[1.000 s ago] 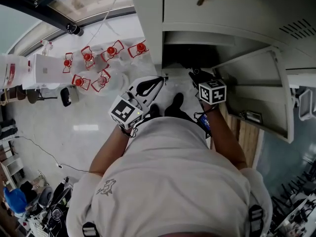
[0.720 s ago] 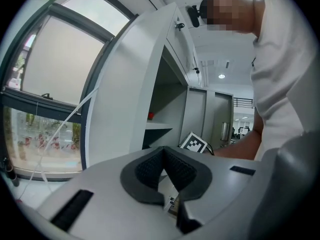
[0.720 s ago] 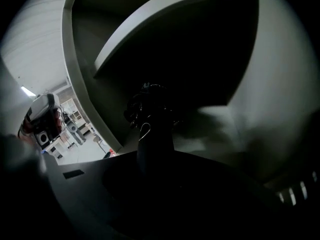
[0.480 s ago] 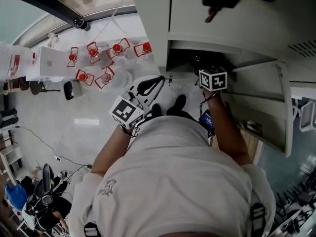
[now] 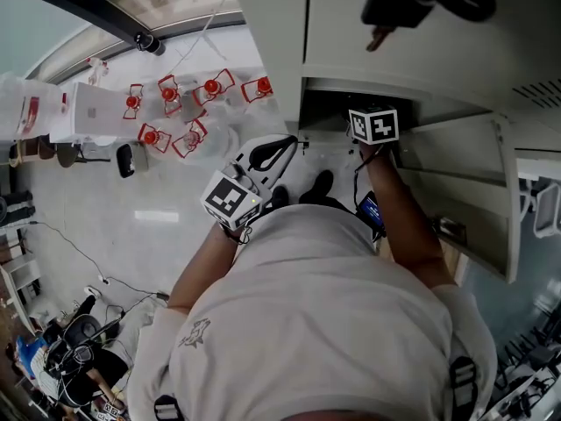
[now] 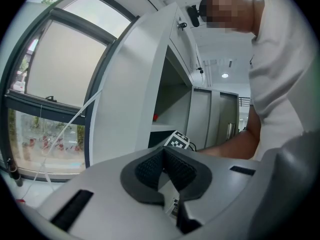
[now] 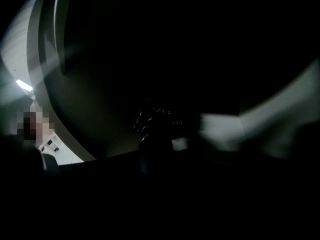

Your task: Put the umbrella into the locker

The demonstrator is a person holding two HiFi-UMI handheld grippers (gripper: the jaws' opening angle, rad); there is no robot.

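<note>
While the locker [image 5: 316,108] is dark, the umbrella [image 7: 152,149] seems pointed inward.

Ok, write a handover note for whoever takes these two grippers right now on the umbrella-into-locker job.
Left gripper: shut, nothing between its jaws, held outside the locker, to its left.
Right gripper: reached into the open compartment; its view is too dark to read the jaws.
Umbrella: probably the dark shape with glints right ahead of the right gripper, inside the locker; gripped or released, cannot tell.
Door: open, on the right.
Done: umbrella appears to be inside.
Left: confirm release, draw the right gripper out, probably shut the door.
</note>
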